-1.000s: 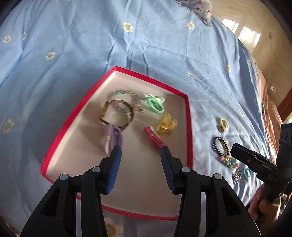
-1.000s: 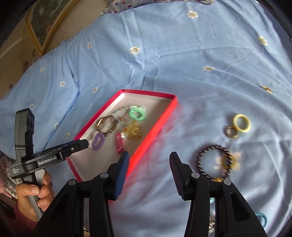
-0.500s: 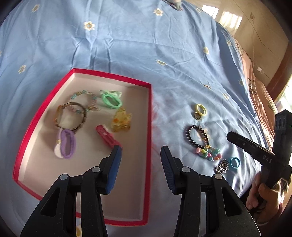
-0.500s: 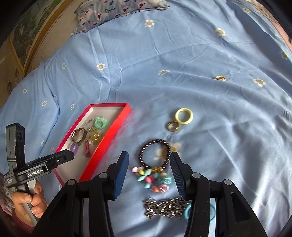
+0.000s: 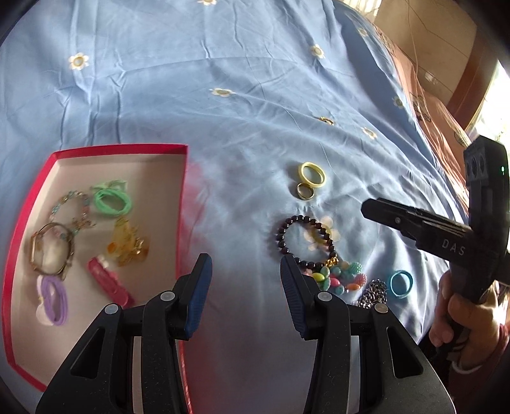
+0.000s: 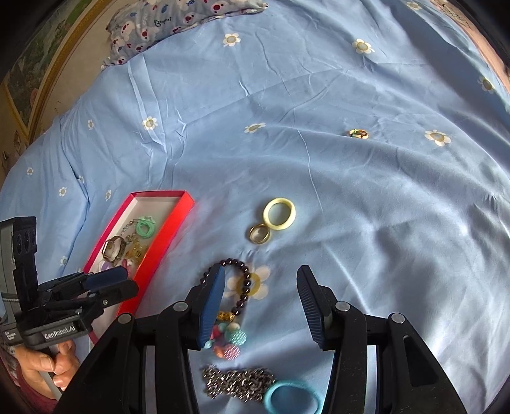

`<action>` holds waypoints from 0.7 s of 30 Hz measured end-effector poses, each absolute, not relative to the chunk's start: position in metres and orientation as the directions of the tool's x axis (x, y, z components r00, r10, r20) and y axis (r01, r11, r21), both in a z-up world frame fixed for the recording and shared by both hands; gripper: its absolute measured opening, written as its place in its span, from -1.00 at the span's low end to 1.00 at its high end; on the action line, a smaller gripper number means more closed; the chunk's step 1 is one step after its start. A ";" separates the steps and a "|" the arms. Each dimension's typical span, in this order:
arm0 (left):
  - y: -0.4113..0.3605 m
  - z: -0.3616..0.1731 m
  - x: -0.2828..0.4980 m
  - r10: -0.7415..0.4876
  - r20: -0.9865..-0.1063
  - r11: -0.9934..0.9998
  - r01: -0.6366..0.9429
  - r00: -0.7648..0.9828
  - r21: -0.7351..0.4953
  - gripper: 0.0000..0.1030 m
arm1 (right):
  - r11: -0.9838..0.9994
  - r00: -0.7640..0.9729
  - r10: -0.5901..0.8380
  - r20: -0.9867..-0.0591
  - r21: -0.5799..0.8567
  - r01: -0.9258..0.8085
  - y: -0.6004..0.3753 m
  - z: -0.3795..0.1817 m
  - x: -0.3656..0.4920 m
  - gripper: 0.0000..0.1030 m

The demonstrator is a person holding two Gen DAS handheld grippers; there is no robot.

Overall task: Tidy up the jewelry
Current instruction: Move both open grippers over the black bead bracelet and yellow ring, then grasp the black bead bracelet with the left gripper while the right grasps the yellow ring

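Note:
A red tray on the blue bedsheet holds a green hair tie, a watch, a purple tie, a red clip and an amber clip. On the sheet to its right lie a yellow ring, a gold ring, a dark bead bracelet with coloured charms, a silver chain and a blue ring. My left gripper is open between tray and bracelet. My right gripper is open over the bracelet.
A small gold ring lies farther out on the sheet. A patterned pillow sits at the far edge. The bed's side drops off at the right in the left wrist view.
Both grippers have swung right, away from the tray and toward the loose jewelry. The right gripper has come down over the bead bracelet. Both stay open.

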State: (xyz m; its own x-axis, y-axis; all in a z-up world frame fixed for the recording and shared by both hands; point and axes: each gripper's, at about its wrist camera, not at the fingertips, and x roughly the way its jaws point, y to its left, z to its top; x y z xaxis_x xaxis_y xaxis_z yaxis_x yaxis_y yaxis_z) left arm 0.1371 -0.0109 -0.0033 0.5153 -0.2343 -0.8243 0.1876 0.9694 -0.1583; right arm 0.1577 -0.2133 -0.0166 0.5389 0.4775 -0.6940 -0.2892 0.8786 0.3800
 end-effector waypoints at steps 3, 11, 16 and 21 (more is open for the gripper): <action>-0.020 -0.007 0.146 -0.237 -0.833 0.967 0.209 0.501 -0.149 -0.16 | 0.885 0.535 0.466 -0.705 0.360 -0.296 -0.211 -0.017 0.171 -0.07; -0.042 -0.026 0.174 -0.242 -0.863 0.956 0.259 0.444 -0.134 -0.16 | 0.899 0.502 0.434 -0.748 0.325 -0.293 -0.204 -0.030 0.212 -0.29; -0.054 -0.039 0.188 -0.233 -0.883 0.951 0.284 0.407 -0.121 -0.16 | 0.902 0.475 0.426 -0.770 0.322 -0.287 -0.200 -0.042 0.234 -0.36; -0.067 -0.049 0.191 -0.204 -0.890 0.943 0.327 0.407 -0.067 -0.46 | 0.907 0.469 0.410 -0.782 0.296 -0.299 -0.192 -0.050 0.243 -0.50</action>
State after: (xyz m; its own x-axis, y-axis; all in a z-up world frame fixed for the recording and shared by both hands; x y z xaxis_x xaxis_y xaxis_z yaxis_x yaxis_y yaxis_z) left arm 0.1907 -0.0667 -0.0485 0.4073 -0.2040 -0.8902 0.3265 0.9428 -0.0667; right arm 0.2431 -0.1923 -0.0496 0.4688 0.4099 -0.7825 -0.2989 0.9072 0.2961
